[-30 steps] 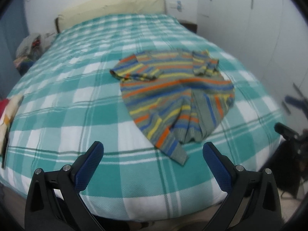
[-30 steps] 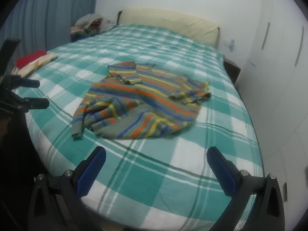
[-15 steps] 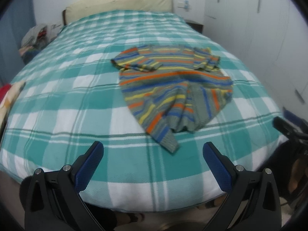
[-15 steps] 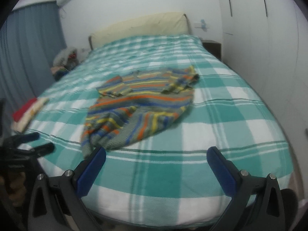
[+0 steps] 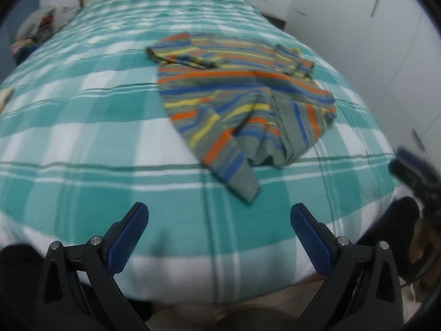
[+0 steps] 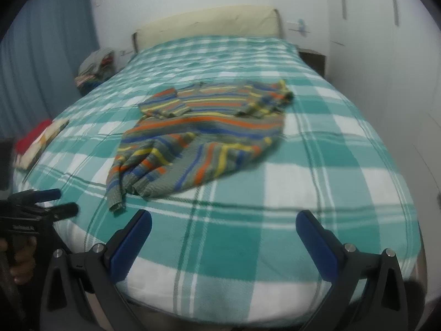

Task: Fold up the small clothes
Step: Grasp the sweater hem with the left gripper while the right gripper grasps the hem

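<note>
A small striped sweater [image 5: 242, 99] in grey, orange, blue and yellow lies crumpled on the teal and white checked bed [image 5: 82, 127]; one sleeve end points toward the foot. It also shows in the right wrist view [image 6: 201, 138]. My left gripper [image 5: 219, 215] is open and empty above the foot edge, short of the sleeve. My right gripper [image 6: 223, 220] is open and empty over the foot edge, right of the sleeve end. The left gripper shows in the right wrist view [image 6: 55, 201] at the left edge.
A cream headboard [image 6: 209, 24] stands at the far end. Folded red and cream cloth [image 6: 38, 140] lies at the bed's left edge. A pile of clothes [image 6: 95, 66] sits beside the bed's far left corner. White wardrobe doors [image 6: 386, 41] line the right side.
Both grippers have moved in closer to the foot of the bed and the sweater looks larger. The right view has swung to face the bed squarely. Both stay open.
</note>
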Demonstrator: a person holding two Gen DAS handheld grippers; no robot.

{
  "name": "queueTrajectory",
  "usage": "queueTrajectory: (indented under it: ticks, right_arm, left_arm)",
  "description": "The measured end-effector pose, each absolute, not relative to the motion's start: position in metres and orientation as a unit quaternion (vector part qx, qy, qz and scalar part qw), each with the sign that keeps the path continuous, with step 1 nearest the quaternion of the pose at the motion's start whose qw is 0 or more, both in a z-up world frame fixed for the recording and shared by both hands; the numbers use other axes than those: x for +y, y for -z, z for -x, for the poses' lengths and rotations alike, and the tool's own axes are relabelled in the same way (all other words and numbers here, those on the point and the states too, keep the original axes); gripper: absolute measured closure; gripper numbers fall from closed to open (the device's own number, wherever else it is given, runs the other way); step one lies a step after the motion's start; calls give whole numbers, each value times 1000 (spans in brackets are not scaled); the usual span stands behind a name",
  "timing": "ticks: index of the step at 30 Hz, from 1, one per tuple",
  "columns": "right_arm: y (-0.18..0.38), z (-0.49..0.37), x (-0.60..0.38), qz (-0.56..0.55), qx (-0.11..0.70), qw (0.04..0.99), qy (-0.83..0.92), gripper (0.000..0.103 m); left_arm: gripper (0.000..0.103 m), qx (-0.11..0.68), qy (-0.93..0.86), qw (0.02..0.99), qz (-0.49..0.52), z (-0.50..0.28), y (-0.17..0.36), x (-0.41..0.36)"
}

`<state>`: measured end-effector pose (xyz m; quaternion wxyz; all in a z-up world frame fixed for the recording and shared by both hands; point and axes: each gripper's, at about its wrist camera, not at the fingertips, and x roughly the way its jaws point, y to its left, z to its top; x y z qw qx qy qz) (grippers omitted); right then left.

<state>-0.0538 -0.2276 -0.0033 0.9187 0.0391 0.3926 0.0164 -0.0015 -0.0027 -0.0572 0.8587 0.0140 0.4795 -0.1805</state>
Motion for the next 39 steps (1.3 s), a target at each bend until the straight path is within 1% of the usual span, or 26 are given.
queueTrajectory:
  ticks: [2, 4, 6, 8, 10, 11, 12, 13, 14, 15, 19, 22, 25, 27, 28, 30, 31, 32, 34, 35, 36, 37, 39]
  right_arm:
    - [1, 25, -234, -10, 390, 920, -34, 0]
    - [6, -19, -238, 38, 412, 910, -37, 0]
    - [14, -54, -234, 62, 440, 893, -67, 0]
    - [31, -96, -228, 66, 482, 865, -120, 0]
    - [52, -129, -220, 52, 515, 842, -154, 1]
    - [61, -139, -218, 46, 531, 830, -165, 5]
    - [71, -146, -214, 40, 546, 818, -175, 11]
    - [85, -154, -211, 31, 570, 799, -188, 41]
    - [89, -153, -210, 32, 577, 794, -186, 85]
    - [88, -150, -210, 30, 574, 798, -184, 96]
    - [31, -90, -233, 11, 510, 836, -202, 96]
    - [0, -37, -258, 21, 485, 849, -209, 96]
    - [-3, -6, -279, 34, 486, 851, -195, 96]
    - [21, 8, -298, 19, 498, 850, -170, 94]
    - [35, 12, -307, 5, 507, 848, -157, 92]
    - [52, 20, -324, -18, 531, 837, -131, 81]
    - [61, 25, -331, -28, 541, 833, -116, 69]
    - [65, 33, -340, -44, 543, 832, -105, 57]
    - [60, 49, -355, -92, 531, 835, -107, 51]
    - [58, 54, -360, -112, 526, 836, -111, 47]
    - [56, 59, -364, -131, 521, 836, -115, 45]
    - [57, 62, -368, -154, 515, 834, -122, 42]
    - [65, 60, -369, -207, 514, 821, -139, 41]
  left_arm:
    - [2, 497, 174, 850, -16, -14, 70, -10]
    - [3, 519, 160, 840, -18, -30, 85, -16]
    - [14, 534, 152, 831, -16, -41, 97, -19]
    - [15, 534, 143, 833, -21, -45, 100, -23]
    - [23, 523, 144, 840, -23, -46, 98, -25]
    - [38, 519, 149, 841, -22, -46, 97, -26]
    - [65, 514, 158, 843, -20, -46, 95, -27]
    - [85, 512, 169, 842, -19, -46, 94, -27]
    - [95, 516, 176, 838, -16, -47, 92, -25]
    - [96, 522, 185, 833, 0, -47, 87, -17]
    - [96, 524, 242, 815, 51, -36, 61, 21]
    - [96, 530, 272, 802, 49, -22, 44, 42]
    - [96, 541, 279, 792, 41, -20, 48, 49]
    - [96, 555, 271, 786, 31, -25, 64, 44]
    - [96, 562, 259, 785, 23, -28, 75, 42]
    - [94, 578, 250, 776, 30, -31, 93, 42]
    - [93, 579, 251, 775, 41, -31, 96, 46]
    - [89, 578, 252, 775, 54, -29, 95, 50]
    - [75, 567, 257, 780, 71, -24, 88, 58]
    - [59, 558, 255, 786, 72, -22, 84, 61]
    - [50, 544, 248, 799, 69, -20, 80, 64]
    - [48, 539, 243, 804, 65, -21, 80, 64]
    - [48, 541, 243, 802, 72, -27, 84, 61]
